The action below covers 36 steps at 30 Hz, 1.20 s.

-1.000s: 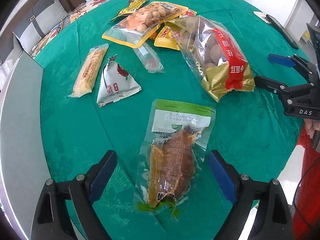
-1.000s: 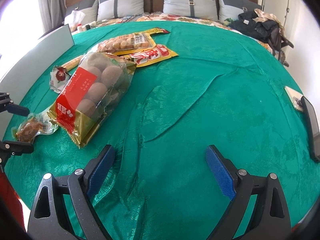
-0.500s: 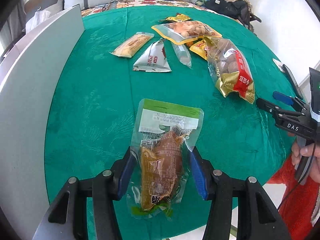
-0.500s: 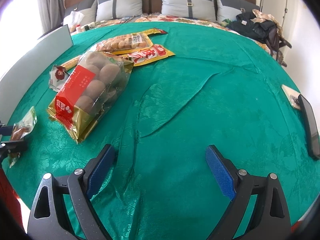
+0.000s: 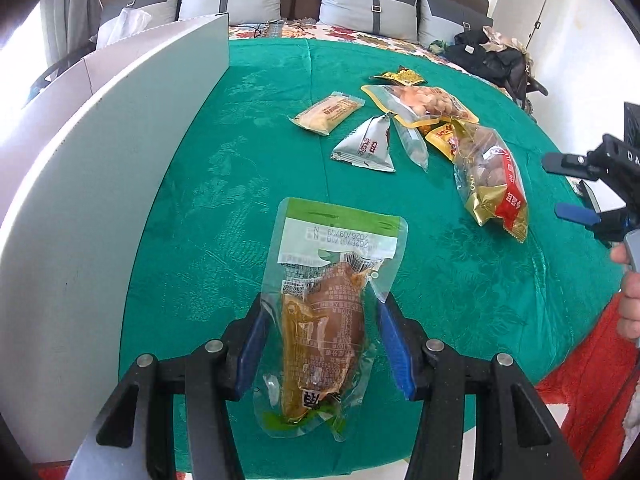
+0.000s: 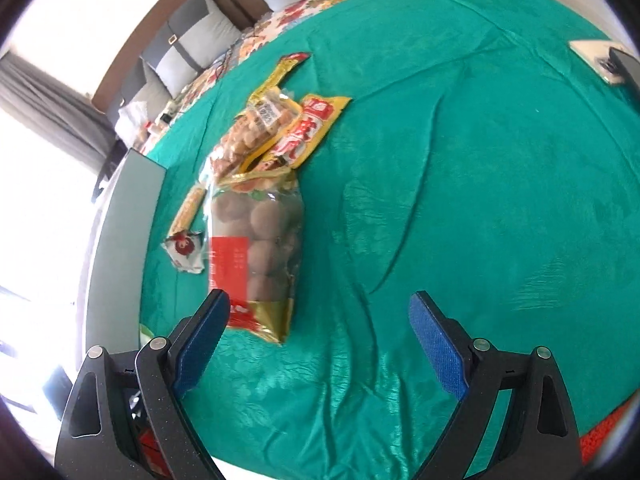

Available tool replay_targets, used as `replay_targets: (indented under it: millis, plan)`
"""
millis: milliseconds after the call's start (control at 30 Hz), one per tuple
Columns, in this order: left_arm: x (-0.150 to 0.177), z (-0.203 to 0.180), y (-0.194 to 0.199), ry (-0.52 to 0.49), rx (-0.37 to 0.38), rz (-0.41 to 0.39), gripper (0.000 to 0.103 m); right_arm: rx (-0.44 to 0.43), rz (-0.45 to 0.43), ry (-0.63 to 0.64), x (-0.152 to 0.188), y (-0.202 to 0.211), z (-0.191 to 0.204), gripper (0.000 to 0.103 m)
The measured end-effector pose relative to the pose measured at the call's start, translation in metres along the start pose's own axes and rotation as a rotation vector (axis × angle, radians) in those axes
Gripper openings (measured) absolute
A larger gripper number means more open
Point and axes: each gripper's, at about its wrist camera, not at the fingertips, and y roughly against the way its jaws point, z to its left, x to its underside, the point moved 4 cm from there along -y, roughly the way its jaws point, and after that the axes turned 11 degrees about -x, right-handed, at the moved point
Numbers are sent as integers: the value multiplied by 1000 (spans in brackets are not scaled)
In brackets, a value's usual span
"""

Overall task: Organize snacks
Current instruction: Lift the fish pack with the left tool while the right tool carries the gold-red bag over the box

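My left gripper (image 5: 320,340) is shut on a clear green-topped packet of brown meat snack (image 5: 328,304) and holds it lifted over the green tablecloth (image 5: 240,184). My right gripper (image 6: 316,336) is open and empty, just in front of a big bag of brown balls with a red label (image 6: 256,256); that bag also shows in the left wrist view (image 5: 492,176). Further back lie a peanut bag (image 5: 424,104), a silver triangular packet (image 5: 368,144) and a beige bar (image 5: 328,114). The right gripper shows at the right edge of the left view (image 5: 576,188).
A white box wall (image 5: 100,168) stands along the table's left side, also in the right wrist view (image 6: 120,232). A phone (image 6: 624,68) lies at the table's far right edge. Yellow snack packets (image 6: 308,132) lie behind the big bag. Sofa cushions (image 5: 360,4) sit beyond the table.
My left gripper closed on the meat snack packet and lifted it, swinging toward the white box. My right gripper tilted and moved left toward the big red-label bag.
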Motion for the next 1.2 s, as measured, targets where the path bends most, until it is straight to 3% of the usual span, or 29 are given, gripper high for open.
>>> replay_targets:
  millis: [100, 233, 300, 333, 367, 533, 700, 900, 1000, 1100, 1200]
  plan:
    - [0, 4, 7, -11, -14, -29, 53, 88, 31, 35, -11, -28, 34, 93]
    - [-5, 13, 24, -16, -31, -91, 53, 244, 132, 17, -14, -77, 30, 92]
    - [-5, 19, 29, -13, -53, -107, 53, 197, 131, -25, -7, -79, 22, 82]
    - [-5, 22, 29, -11, -65, -111, 53, 162, 112, -29, -3, -74, 22, 59]
    - [-5, 25, 29, -7, -77, -110, 53, 155, 106, -22, 0, -67, 22, 57]
    - [-11, 26, 27, -8, -112, -110, 53, 47, 16, -32, 23, -18, 20, 56]
    - [-10, 22, 29, -34, -122, -114, 53, 75, -11, 60, 30, -2, 28, 56]
    - [-12, 28, 37, -4, -107, -123, 53, 81, 36, 156, 37, -19, 52, 56]
    - [-18, 42, 59, 114, 33, -118, 52, 63, 67, 195, 44, -30, 75, 56]
    - [-35, 75, 102, 280, 181, -180, 52, 3, 81, 287, 39, -37, 129, 56]
    - [-50, 127, 138, 388, 155, -268, 53, -105, 82, 421, 34, -41, 211, 56]
